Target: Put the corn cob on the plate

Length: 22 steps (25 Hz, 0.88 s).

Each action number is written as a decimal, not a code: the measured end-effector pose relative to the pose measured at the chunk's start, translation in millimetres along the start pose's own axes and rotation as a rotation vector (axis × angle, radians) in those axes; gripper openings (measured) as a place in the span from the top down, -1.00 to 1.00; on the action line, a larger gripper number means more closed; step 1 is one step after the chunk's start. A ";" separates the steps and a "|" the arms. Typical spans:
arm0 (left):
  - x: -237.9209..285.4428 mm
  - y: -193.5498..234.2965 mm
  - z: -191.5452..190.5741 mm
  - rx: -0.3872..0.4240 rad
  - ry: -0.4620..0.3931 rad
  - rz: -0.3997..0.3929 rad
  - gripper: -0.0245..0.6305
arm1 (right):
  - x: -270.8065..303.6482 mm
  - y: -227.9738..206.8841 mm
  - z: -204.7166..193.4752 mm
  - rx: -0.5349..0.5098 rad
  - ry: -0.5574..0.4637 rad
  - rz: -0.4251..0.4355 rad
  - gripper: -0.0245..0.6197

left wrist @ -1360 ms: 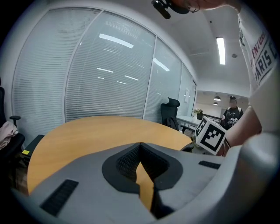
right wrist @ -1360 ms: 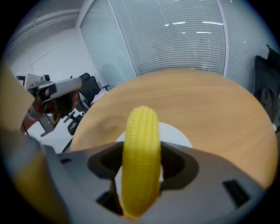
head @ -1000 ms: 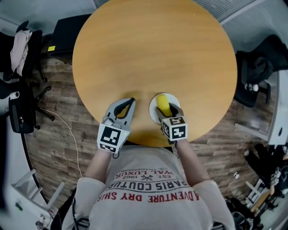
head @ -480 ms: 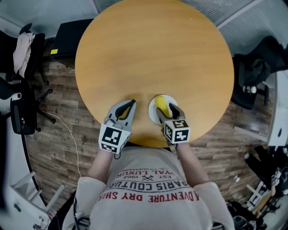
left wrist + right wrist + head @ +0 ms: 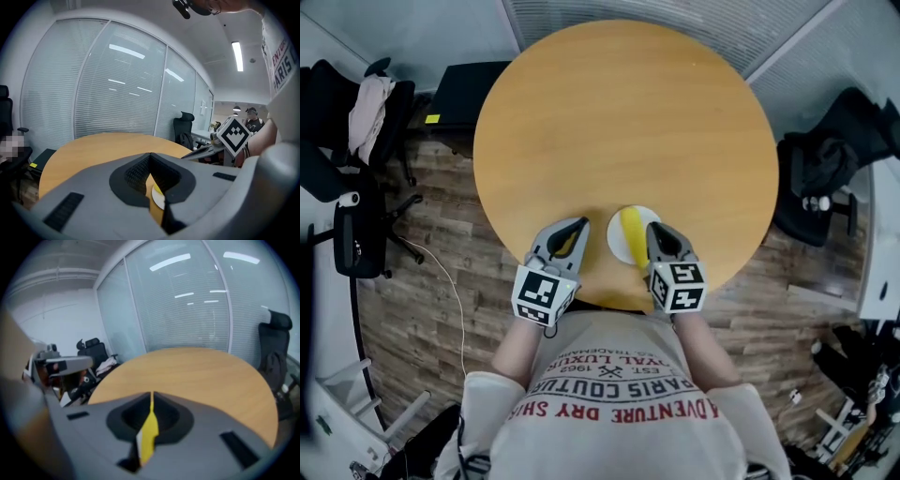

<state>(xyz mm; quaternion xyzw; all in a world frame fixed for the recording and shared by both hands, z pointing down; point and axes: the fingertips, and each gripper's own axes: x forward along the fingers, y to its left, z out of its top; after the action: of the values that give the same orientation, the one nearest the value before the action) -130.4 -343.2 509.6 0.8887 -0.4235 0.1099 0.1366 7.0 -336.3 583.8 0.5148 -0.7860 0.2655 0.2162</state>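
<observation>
While my left gripper (image 5: 580,225) and right gripper (image 5: 654,228) sit closed, empty, the yellow corn cob (image 5: 632,225) lies between them — on the round white plate (image 5: 617,244).

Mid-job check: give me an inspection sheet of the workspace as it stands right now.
Surface: round wooden table.
Job's things: corn cob lies on the white plate, at the table's near edge.
Clutter: nothing seen on the table.
Grippers: left claw shut, empty; right claw shut, empty, over the plate's rim.
Cables: white cable on the floor, left.
Surroundings: office chair, wood floor.
</observation>
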 end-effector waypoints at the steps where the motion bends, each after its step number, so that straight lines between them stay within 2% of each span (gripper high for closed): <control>1: -2.2 -4.3 5.1 0.008 -0.009 0.002 0.83 | -6.7 -0.2 8.8 -0.021 -0.031 -0.002 0.81; 10: -23.5 -21.3 57.2 0.079 -0.120 0.083 0.83 | -69.9 7.8 77.1 -0.123 -0.296 0.050 0.83; 16: -33.9 -34.1 88.2 0.101 -0.195 0.111 0.83 | -98.2 19.6 104.6 -0.220 -0.385 0.103 0.83; 22: -36.1 -51.9 111.4 0.133 -0.242 0.108 0.82 | -121.4 17.1 121.5 -0.241 -0.475 0.119 0.83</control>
<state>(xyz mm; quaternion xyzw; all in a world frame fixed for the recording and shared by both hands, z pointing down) -103.1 -323.1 386.1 0.8785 -0.4759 0.0370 0.0194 28.8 -324.1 412.9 0.4862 -0.8694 0.0539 0.0694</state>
